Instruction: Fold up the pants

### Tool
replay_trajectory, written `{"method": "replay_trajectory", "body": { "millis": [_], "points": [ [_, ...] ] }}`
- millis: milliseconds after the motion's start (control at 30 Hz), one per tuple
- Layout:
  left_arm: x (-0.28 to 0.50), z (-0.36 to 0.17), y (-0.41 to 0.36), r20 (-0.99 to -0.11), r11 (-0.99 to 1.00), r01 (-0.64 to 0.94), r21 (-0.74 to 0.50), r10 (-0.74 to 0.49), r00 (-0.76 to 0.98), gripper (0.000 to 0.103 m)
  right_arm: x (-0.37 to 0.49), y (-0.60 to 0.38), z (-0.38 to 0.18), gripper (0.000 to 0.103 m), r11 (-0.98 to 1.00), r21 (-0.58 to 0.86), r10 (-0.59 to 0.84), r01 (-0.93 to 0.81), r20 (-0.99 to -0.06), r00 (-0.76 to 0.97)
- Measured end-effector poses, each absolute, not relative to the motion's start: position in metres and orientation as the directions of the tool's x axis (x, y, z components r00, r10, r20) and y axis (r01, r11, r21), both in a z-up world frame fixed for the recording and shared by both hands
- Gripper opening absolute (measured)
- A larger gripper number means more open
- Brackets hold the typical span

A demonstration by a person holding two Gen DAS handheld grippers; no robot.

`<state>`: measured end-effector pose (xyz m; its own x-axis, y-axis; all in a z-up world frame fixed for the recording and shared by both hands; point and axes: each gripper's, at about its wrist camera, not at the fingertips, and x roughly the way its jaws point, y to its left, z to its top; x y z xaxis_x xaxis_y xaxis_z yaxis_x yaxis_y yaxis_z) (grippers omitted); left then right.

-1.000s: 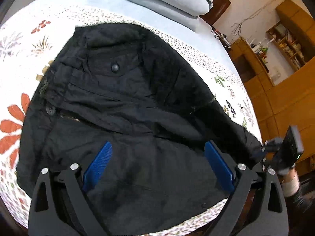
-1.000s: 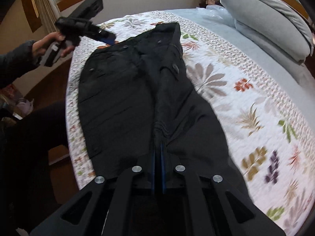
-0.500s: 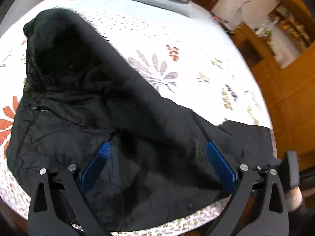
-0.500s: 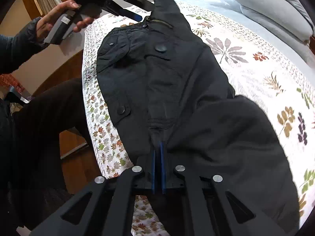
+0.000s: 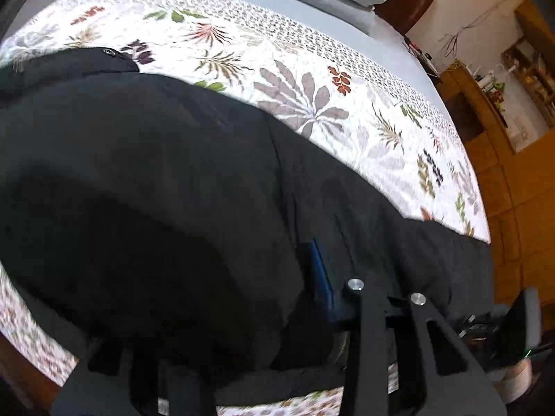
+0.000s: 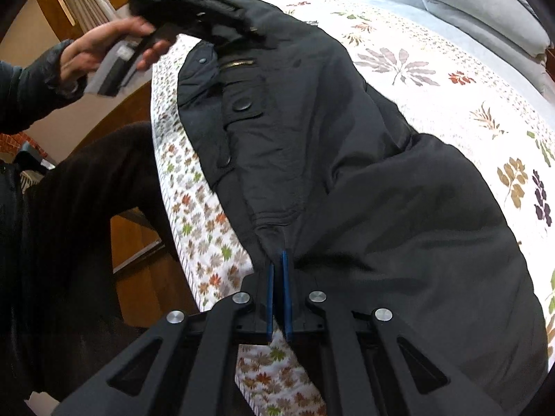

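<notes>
Black pants (image 5: 156, 173) lie lengthwise on the bed and fill the lower half of the left wrist view. My left gripper (image 5: 291, 256) is closing on a thick fold of them. One blue pad (image 5: 321, 270) shows; cloth hides the other finger. In the right wrist view a hand (image 6: 104, 45) holds that left gripper (image 6: 239, 20) at the raised waist end of the pants (image 6: 364, 173). My right gripper (image 6: 277, 260) is shut on a pinch of cloth at the seam below the buttoned pocket.
A white quilt with leaf prints (image 5: 347, 104) covers the bed, and grey pillows (image 6: 485, 7) lie at its far end. The bed's near edge (image 6: 194, 228) drops to a wooden floor, where the person's dark-clad leg (image 6: 86, 208) stands. Wooden cabinets (image 5: 513, 173) are on the right.
The left gripper's jaws went from wide open to nearly together with cloth between them, and it dropped closer to the pants. The waist end now rises toward it. The right grip is unchanged.
</notes>
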<state>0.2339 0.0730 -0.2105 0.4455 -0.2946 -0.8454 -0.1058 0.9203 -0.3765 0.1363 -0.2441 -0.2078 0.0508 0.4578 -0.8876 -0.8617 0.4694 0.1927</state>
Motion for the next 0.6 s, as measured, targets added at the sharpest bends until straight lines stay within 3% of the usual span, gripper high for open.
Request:
{"method": "replay_trajectory", "body": {
  "millis": [367,467,533,600],
  "points": [
    [0.155,-0.238,0.097,-0.814,0.885,-0.149,-0.442,-0.326,0.480,0.041,0.131,-0.244,-0.223,0.006,0.512,0.209,0.424,-0.833,-0.905,0.034],
    [0.144,-0.229,0.096,-0.820,0.904,-0.123,-0.410,-0.305,0.484,0.051,0.128,-0.247,-0.220,0.015,0.549,0.227,0.441,-0.804,-0.896,0.047],
    [0.131,-0.220,0.099,-0.824,0.915,-0.118,-0.385,-0.284,0.490,0.052,0.121,-0.252,-0.212,0.046,0.575,0.263,0.483,-0.775,-0.873,0.062],
    [0.117,-0.209,0.103,-0.827,0.925,-0.120,-0.360,-0.257,0.501,0.054,0.110,-0.261,-0.198,0.049,0.592,0.289,0.532,-0.753,-0.841,0.095]
  ]
}}
